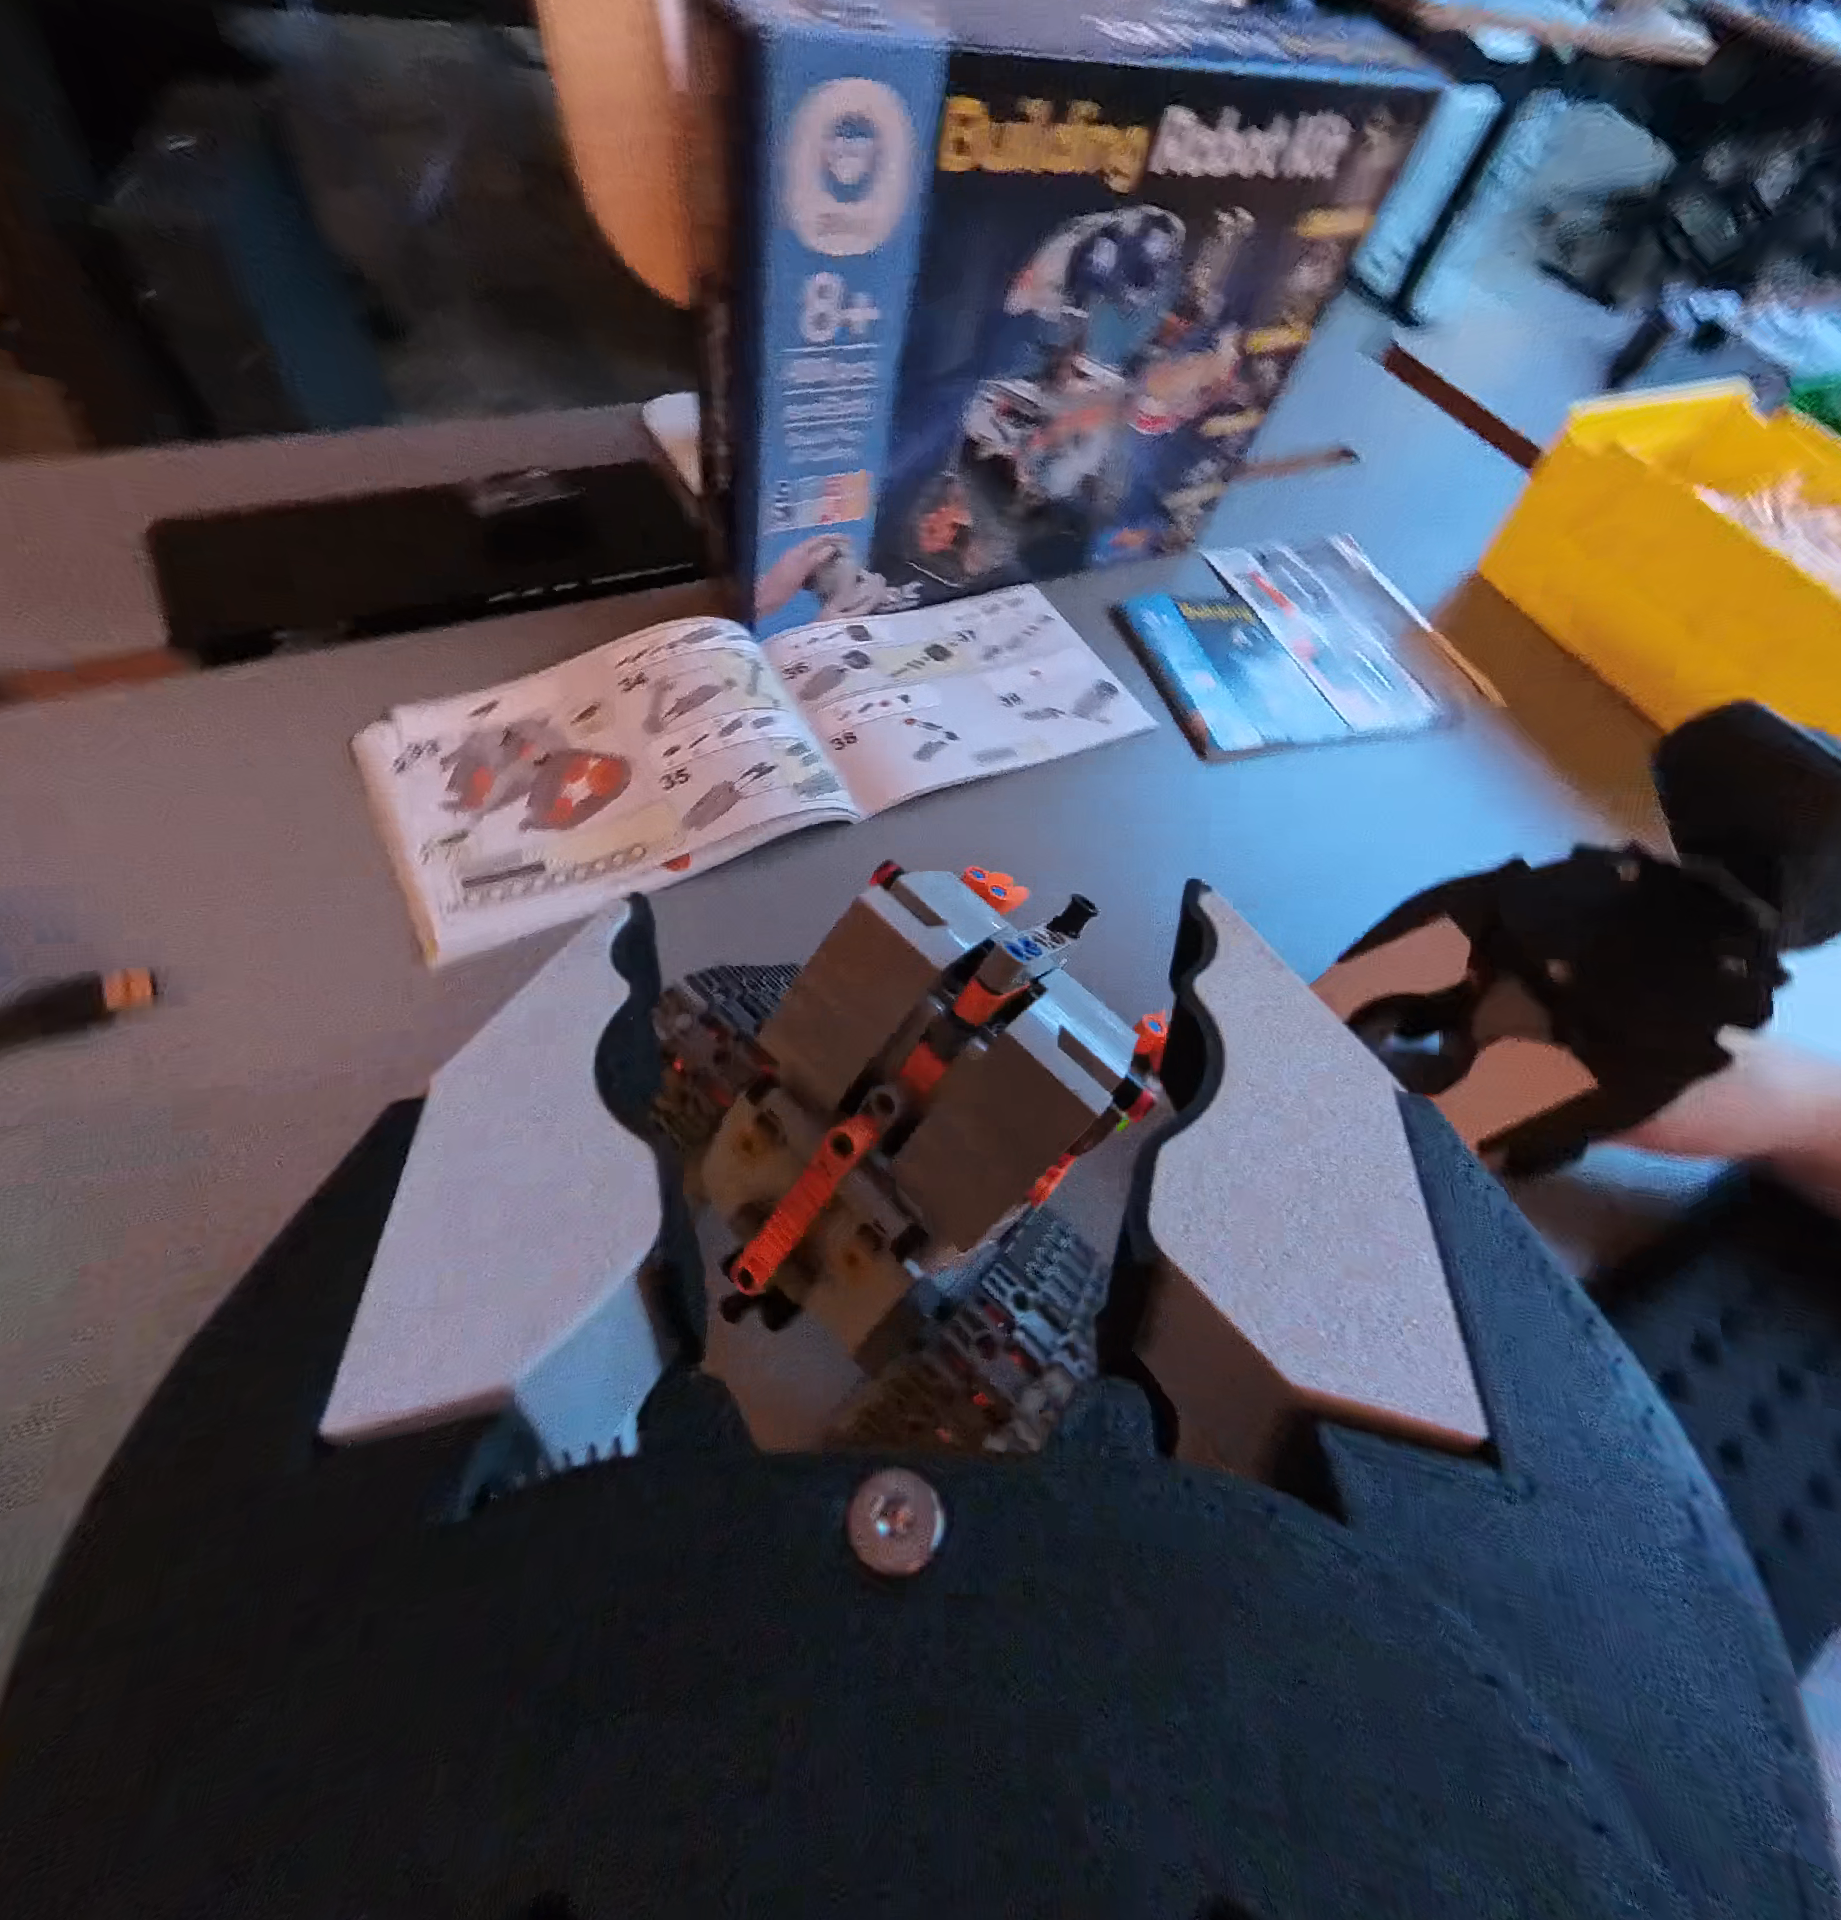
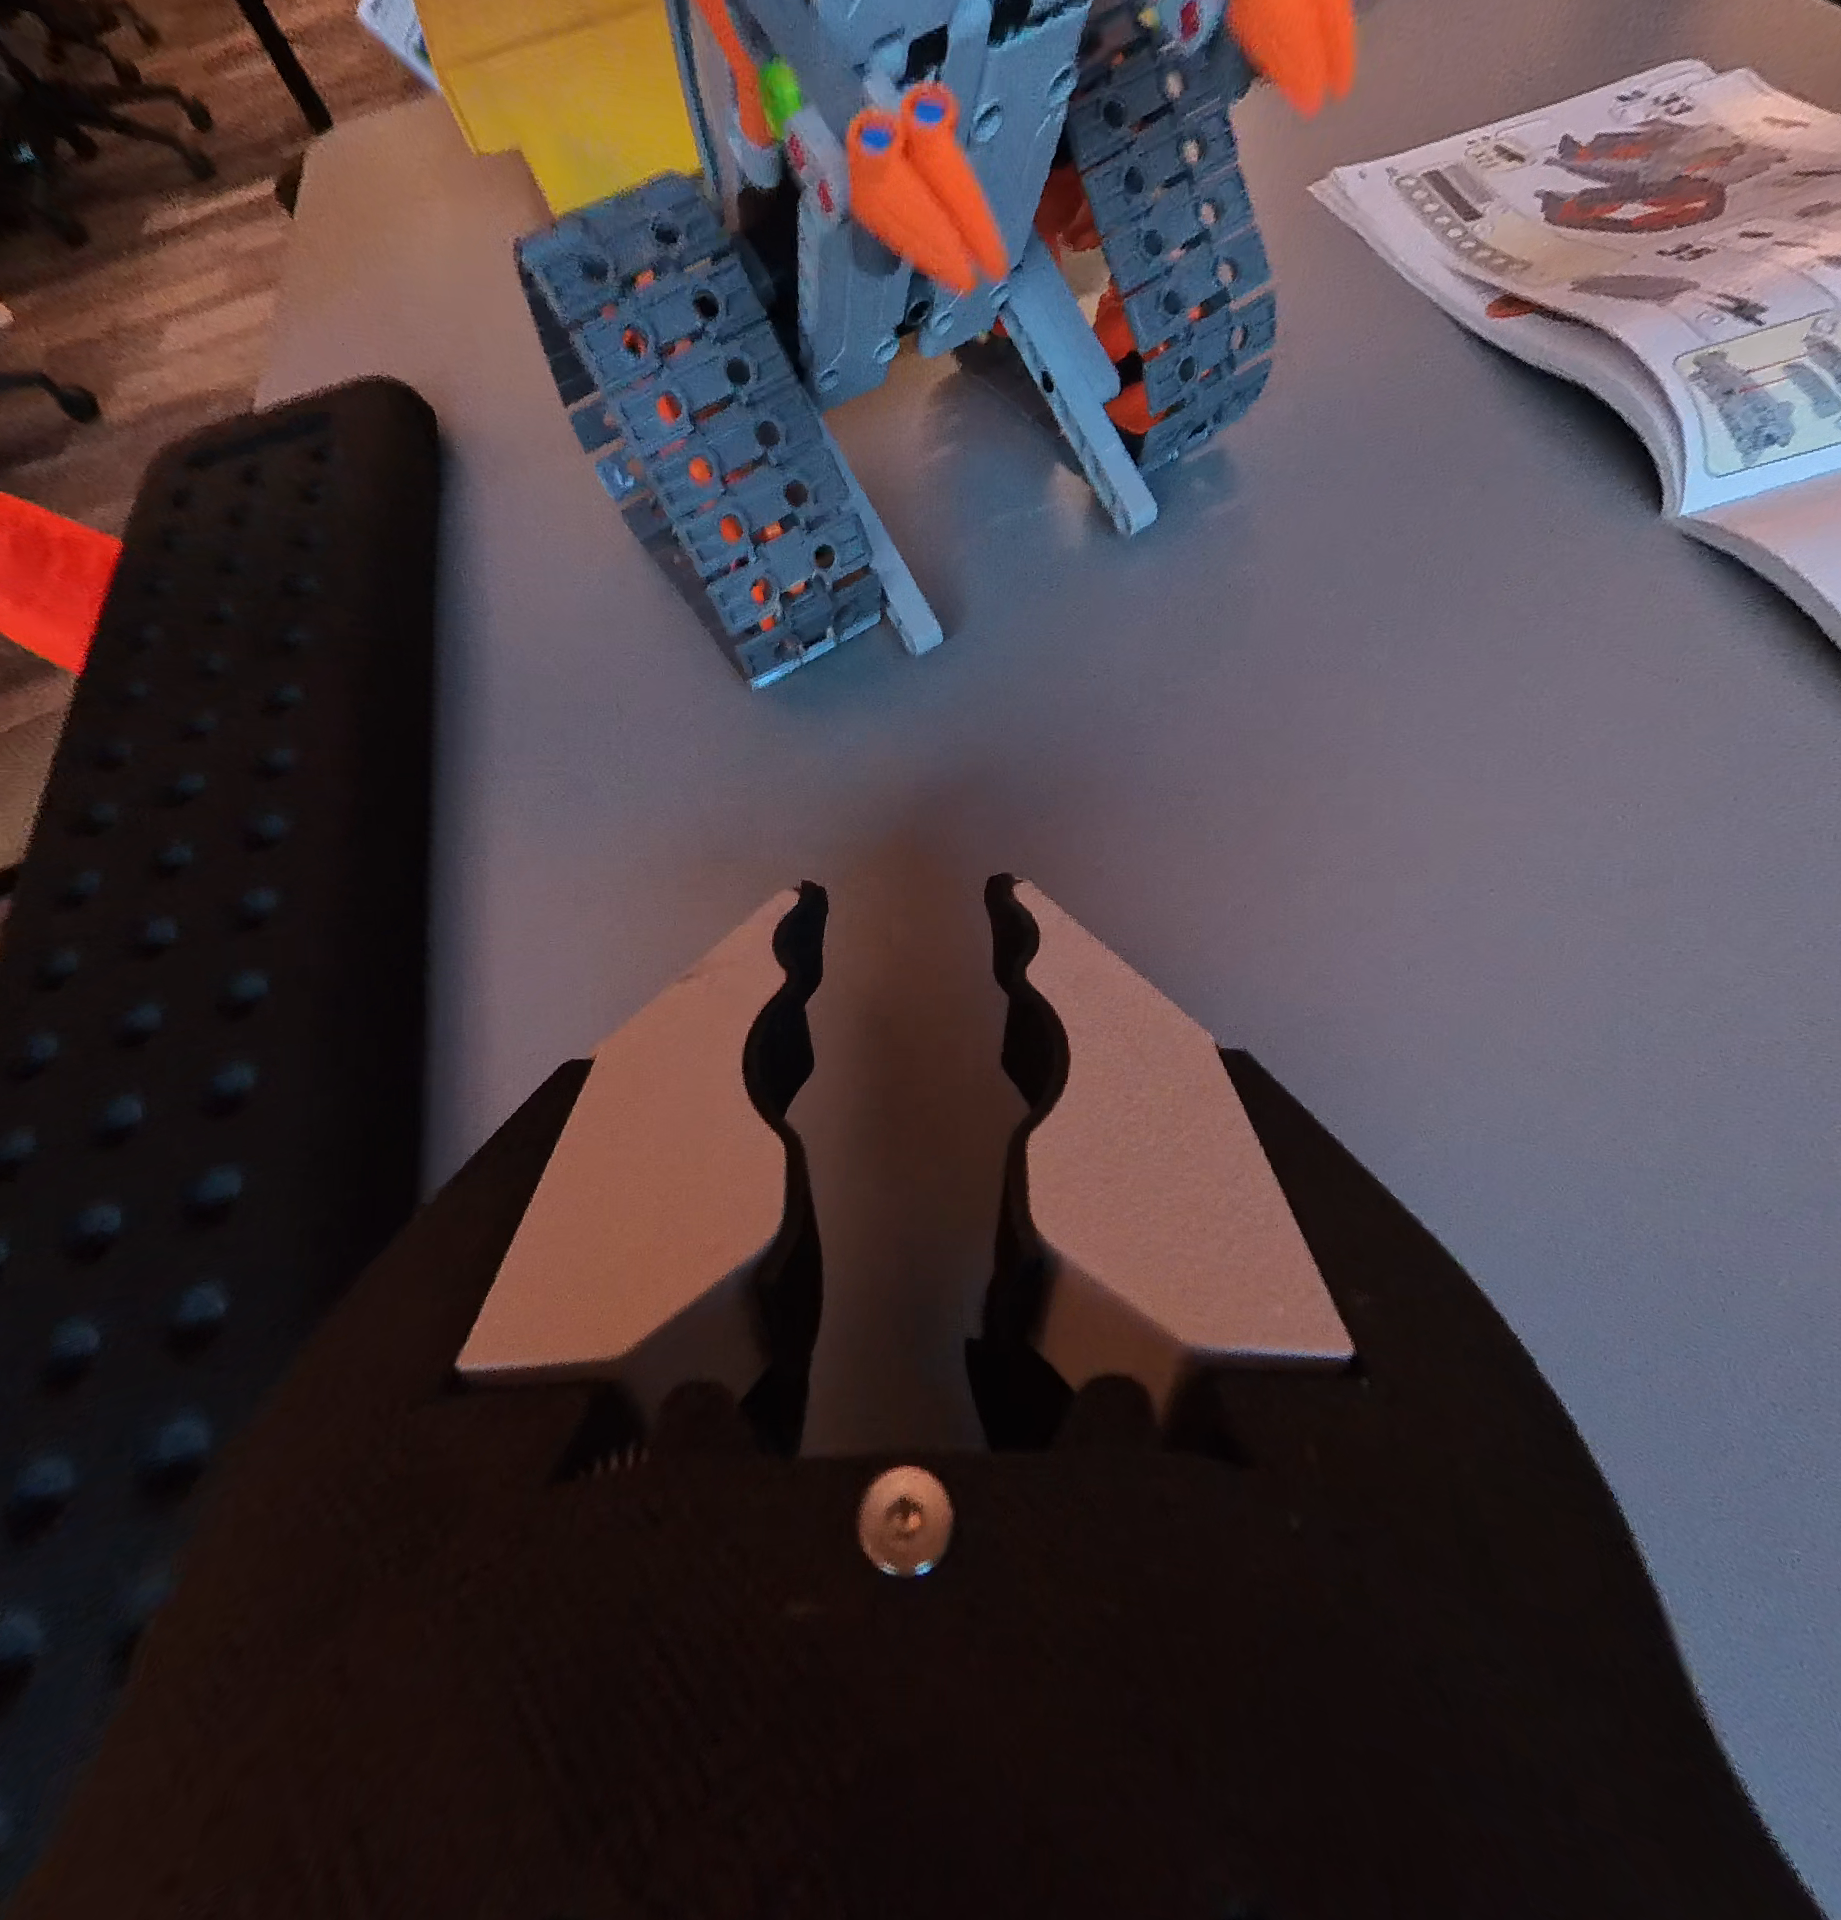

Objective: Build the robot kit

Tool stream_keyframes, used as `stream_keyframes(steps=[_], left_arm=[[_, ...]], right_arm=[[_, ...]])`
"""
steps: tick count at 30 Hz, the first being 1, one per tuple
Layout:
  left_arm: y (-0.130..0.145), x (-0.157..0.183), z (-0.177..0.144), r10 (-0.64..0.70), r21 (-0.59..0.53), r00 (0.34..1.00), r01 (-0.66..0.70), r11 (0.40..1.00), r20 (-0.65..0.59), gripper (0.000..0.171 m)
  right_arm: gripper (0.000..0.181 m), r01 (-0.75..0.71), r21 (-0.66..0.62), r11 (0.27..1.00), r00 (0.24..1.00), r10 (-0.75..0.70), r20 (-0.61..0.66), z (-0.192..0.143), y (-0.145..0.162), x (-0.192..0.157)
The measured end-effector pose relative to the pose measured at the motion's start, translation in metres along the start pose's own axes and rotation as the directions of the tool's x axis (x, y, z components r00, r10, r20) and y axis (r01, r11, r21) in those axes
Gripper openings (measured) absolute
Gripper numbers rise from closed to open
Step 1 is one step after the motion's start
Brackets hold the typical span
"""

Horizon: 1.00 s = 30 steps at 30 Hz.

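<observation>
A grey and orange brick robot model (image 1: 926,1091) with dark grey tracks sits between the fingers of my left gripper (image 1: 916,899), which is closed on its sides. In the right wrist view the model (image 2: 895,260) stands tilted with both tracks on the grey table (image 2: 1311,831), its top cut off by the frame edge. My right gripper (image 2: 905,885) is open with a narrow gap and empty, a little short of the model's tracks. It also shows in the left wrist view (image 1: 1539,997), to the right of the model, with a hand behind it.
A tall kit box (image 1: 1051,312) stands behind an open instruction booklet (image 1: 750,748), which also shows at the right (image 2: 1674,291). A second booklet (image 1: 1290,644) and a yellow bin (image 1: 1705,561) lie to the right. A black studded plate (image 2: 168,935) lies left of my right gripper. My hands' fingertips stand some 20 cm from each other.
</observation>
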<state>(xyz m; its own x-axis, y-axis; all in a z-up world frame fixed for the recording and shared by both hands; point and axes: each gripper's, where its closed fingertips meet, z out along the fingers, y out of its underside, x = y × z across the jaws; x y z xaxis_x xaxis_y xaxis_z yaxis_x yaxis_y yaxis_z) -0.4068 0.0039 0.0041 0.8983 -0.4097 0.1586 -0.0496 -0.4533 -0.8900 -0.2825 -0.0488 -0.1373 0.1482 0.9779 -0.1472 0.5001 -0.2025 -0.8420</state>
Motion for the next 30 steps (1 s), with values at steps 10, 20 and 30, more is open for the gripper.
stream_keyframes(steps=[10, 20, 30], left_arm=[[0.030, 0.012, 0.025, 0.055, -0.145, 0.998, -0.055, 0.988, -0.005, 0.078], [-0.017, 0.034, 0.005, 0.123, -0.016, 0.811, -0.161, 0.987, -0.572, 0.076], [0.104, 0.014, -0.019, -0.032, -0.033, 0.997, 0.030, 0.999, -0.076, 0.100]], right_arm=[[0.031, 0.120, 0.068, 0.991, 0.982, -0.108, -0.154, -0.037, -0.006, 0.036], [0.032, 0.035, 0.070, 0.997, 0.998, -0.031, -0.059, -0.047, 0.002, 0.027], [0.032, 0.053, -0.002, 0.999, 0.999, -0.053, -0.010, -0.027, 0.015, 0.016]])
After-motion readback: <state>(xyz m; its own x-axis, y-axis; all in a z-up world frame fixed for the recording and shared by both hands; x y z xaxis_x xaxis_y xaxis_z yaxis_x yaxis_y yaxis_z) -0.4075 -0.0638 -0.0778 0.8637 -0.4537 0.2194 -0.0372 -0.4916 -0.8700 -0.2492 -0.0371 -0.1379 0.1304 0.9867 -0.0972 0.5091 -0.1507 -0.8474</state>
